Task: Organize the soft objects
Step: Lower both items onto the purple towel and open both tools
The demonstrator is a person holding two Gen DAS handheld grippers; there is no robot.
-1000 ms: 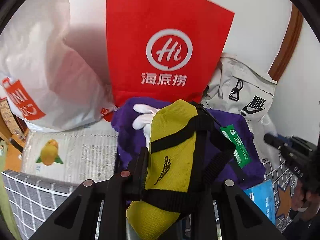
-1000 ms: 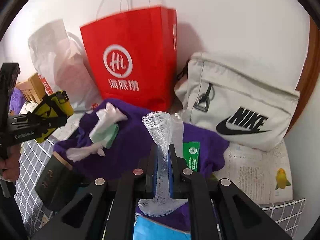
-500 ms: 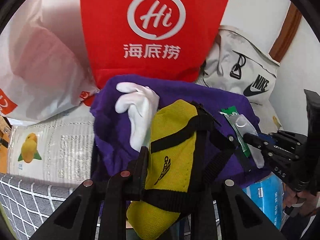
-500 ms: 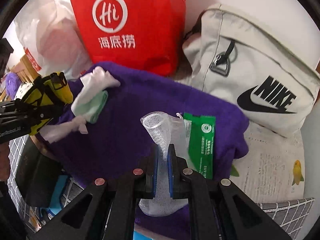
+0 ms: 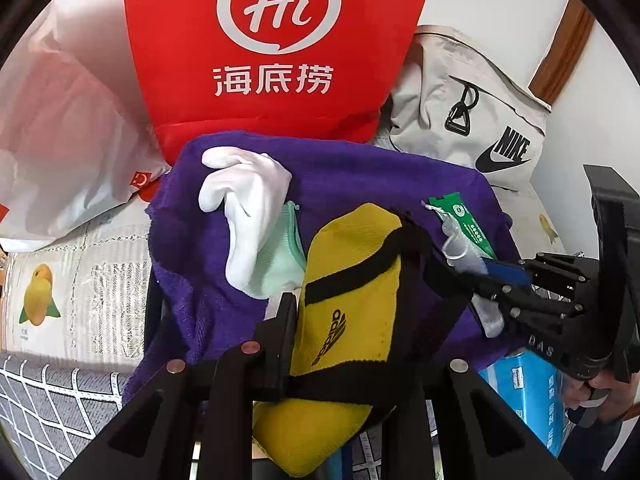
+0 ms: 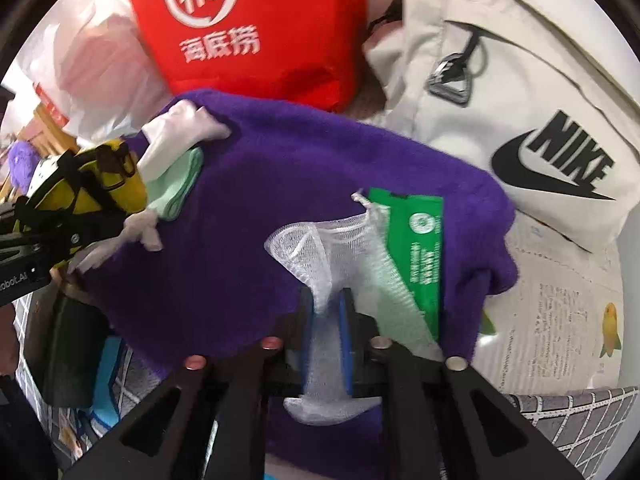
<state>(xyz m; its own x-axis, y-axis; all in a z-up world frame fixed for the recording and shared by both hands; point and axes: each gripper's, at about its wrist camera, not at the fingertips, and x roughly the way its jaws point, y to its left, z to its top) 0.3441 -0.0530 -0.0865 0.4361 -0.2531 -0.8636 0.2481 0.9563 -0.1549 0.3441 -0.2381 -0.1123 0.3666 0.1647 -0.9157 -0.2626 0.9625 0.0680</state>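
My left gripper (image 5: 352,292) is shut on a yellow pouch (image 5: 352,300) with black straps and holds it over a purple towel (image 5: 360,172). On that towel lie a white glove (image 5: 248,200), a mint green cloth (image 5: 280,264) and a green packet (image 6: 420,240). A white mesh bag (image 6: 320,252) rests on the towel (image 6: 260,184) against the packet. My right gripper (image 6: 326,300) has the mesh between its blue pads. Its jaws are opening and the pads stand slightly apart. The right gripper (image 5: 492,276) also shows at the right edge of the left wrist view.
A red paper bag (image 5: 276,40) stands behind the towel, with a white plastic bag (image 5: 60,140) to its left and a grey Nike bag (image 6: 520,100) to its right. Printed paper (image 6: 560,320) and grey checked cloth (image 5: 48,400) cover the surface. A blue box (image 5: 528,392) pokes out under the towel.
Both grippers have come down toward the purple towel. The mesh bag now lies on it beside the green packet, and the right pads have parted a little. The left still grips the pouch.
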